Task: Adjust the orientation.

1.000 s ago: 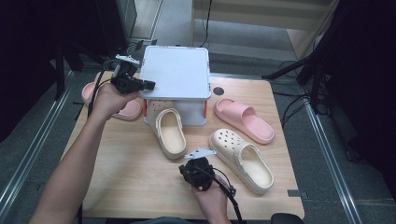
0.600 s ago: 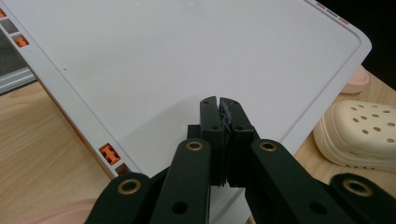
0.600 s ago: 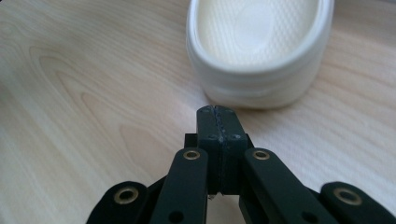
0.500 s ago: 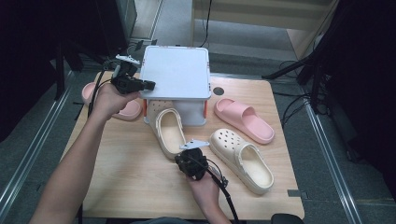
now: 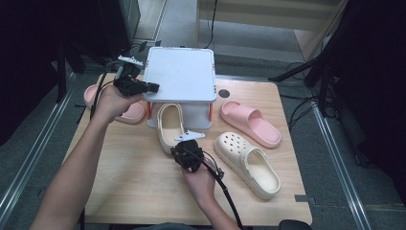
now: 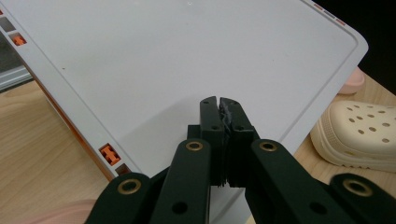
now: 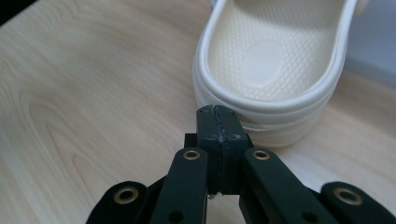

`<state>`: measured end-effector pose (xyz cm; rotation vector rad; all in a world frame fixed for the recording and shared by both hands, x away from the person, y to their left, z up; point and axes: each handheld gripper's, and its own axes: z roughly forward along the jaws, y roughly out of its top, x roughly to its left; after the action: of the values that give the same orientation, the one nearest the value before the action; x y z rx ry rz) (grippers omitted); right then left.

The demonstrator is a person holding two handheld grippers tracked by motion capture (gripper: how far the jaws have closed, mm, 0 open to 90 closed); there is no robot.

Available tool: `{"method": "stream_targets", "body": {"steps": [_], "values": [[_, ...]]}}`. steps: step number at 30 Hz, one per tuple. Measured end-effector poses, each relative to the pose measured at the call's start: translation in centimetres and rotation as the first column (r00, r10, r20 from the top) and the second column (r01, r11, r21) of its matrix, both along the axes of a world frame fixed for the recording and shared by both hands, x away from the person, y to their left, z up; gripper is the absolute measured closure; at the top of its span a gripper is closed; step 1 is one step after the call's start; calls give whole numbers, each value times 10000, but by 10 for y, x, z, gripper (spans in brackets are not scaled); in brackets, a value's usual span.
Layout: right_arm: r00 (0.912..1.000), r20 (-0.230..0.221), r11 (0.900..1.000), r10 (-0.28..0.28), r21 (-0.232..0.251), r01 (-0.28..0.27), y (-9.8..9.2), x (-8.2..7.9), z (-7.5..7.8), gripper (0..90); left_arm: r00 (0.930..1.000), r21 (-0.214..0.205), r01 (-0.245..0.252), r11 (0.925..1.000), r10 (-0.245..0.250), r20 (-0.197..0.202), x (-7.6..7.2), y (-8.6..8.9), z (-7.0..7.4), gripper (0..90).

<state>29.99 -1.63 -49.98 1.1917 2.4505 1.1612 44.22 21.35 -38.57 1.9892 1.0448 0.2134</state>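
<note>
A: Cream clog [image 5: 168, 125], where is it?

B: Centre frame, toe under the white rack [image 5: 181, 75], heel toward the right gripper [image 5: 186, 149], long axis running away from it.

A: Jaws?

B: Right gripper's are closed, empty, just at the heel rim. Left gripper [image 5: 149, 87], also closed, rests over the rack's top, upper left.

A: Room?

B: Bare table [image 5: 119, 177] behind the heel.

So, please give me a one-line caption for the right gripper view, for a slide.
Right gripper, jaws shut, at the heel of a cream clog on the wooden table.
</note>
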Motion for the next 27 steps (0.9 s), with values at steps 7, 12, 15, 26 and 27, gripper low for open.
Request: {"method": "stream_targets", "body": {"steps": [7,12,15,26,27], "values": [[9999,-92,10000,61,-32,-62,15,20,-2,900,10000,33,14,10000,-14,1,0,0,0,886],[10000,-78,10000,50,-46,-50,27,36,-2,900,10000,15,-8,10000,8,26,-1,0,0,885],[10000,-41,10000,63,-11,-63,32,43,-2,894,10000,-25,7,10000,-7,15,0,1,0,885],[10000,-13,10000,37,-69,-37,36,53,-1,856,10000,-91,-49,9999,49,0,0,1,-1,885],[10000,-59,10000,32,-35,-32,34,52,-2,853,10000,-89,-50,9999,50,-3,0,1,-1,886]]}}
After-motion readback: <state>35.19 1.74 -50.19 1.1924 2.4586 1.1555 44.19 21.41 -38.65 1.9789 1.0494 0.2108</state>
